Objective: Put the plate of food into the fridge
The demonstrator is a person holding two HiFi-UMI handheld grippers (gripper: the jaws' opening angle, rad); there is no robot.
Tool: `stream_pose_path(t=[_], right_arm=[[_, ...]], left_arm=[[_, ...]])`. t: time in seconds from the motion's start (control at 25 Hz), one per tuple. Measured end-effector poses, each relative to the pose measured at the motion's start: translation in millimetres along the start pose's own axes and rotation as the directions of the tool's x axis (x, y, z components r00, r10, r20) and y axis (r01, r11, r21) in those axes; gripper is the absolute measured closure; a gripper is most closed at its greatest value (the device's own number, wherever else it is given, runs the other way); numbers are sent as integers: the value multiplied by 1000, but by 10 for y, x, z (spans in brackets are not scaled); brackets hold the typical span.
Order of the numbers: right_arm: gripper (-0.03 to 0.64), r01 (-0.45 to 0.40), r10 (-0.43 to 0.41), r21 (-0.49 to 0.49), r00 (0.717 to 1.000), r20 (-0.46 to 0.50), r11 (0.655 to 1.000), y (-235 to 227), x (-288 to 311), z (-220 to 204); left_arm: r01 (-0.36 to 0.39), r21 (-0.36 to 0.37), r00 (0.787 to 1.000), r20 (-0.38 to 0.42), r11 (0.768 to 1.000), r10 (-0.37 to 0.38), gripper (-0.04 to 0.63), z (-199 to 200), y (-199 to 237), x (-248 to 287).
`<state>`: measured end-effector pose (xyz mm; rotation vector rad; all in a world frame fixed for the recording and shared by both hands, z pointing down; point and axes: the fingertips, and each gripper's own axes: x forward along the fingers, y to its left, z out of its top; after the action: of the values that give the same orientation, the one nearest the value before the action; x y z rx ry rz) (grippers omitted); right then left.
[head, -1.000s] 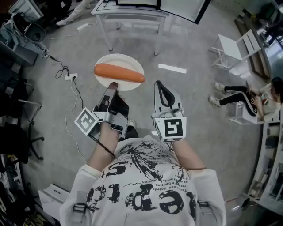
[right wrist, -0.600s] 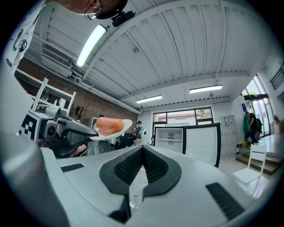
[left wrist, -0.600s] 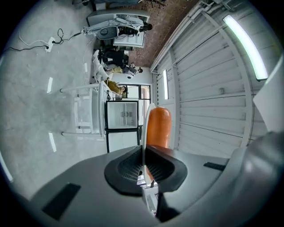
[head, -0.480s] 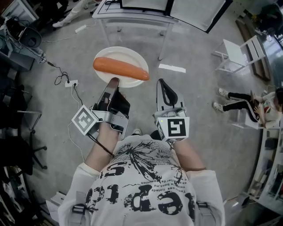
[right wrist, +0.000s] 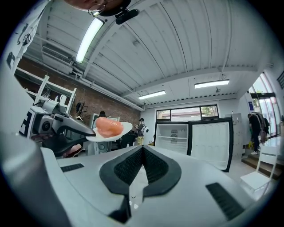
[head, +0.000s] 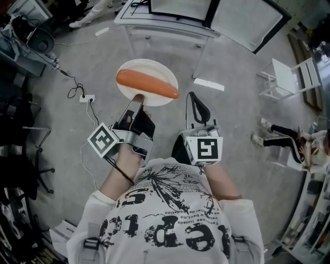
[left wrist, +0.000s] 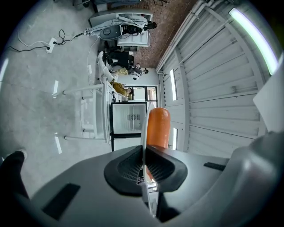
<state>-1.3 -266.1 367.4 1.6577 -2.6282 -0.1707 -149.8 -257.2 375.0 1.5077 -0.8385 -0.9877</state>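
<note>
A white plate (head: pixel 154 69) carries one long orange sausage (head: pixel 147 84). My left gripper (head: pixel 137 99) is shut on the plate's near rim and holds it level above the floor. In the left gripper view the plate (left wrist: pixel 143 131) shows edge-on between the pads of the left gripper (left wrist: pixel 143 151), with the sausage (left wrist: pixel 158 126) beyond. My right gripper (head: pixel 194 97) is shut on nothing, just right of the plate. The fridge (head: pixel 180 7) stands open ahead, its door (head: pixel 248 21) swung right. The right gripper view shows the plate (right wrist: pixel 120 131), the fridge (right wrist: pixel 171 133) and the right gripper (right wrist: pixel 143 150).
A power strip and cables (head: pixel 85 98) lie on the floor to the left. A white strip (head: pixel 209 84) lies near the fridge's foot. A white chair (head: pixel 290 77) and a seated person's legs (head: pixel 281 136) are to the right. People stand far back (right wrist: pixel 141 128).
The fridge and its door have come nearer in the head view and the floor has slid back. The plate stays held in the left gripper; the right gripper stays beside it.
</note>
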Motion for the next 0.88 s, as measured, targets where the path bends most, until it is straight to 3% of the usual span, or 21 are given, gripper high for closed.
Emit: stream_pose_path(t=[0.44, 0.68, 0.88], right_arm=[[617, -59, 58, 16, 998, 37, 998, -1467, 1083, -52], [617, -75, 75, 19, 997, -6, 997, -1868, 1495, -231], [617, -59, 59, 31, 998, -13, 998, -2127, 1843, -293]], left_arm=[[9, -1, 997, 70, 1000, -8, 574, -123, 102, 1702], [-34, 14, 998, 55, 999, 34, 574, -105, 274, 2290], [-39, -21, 999, 36, 999, 40, 574, 2, 465, 2760]])
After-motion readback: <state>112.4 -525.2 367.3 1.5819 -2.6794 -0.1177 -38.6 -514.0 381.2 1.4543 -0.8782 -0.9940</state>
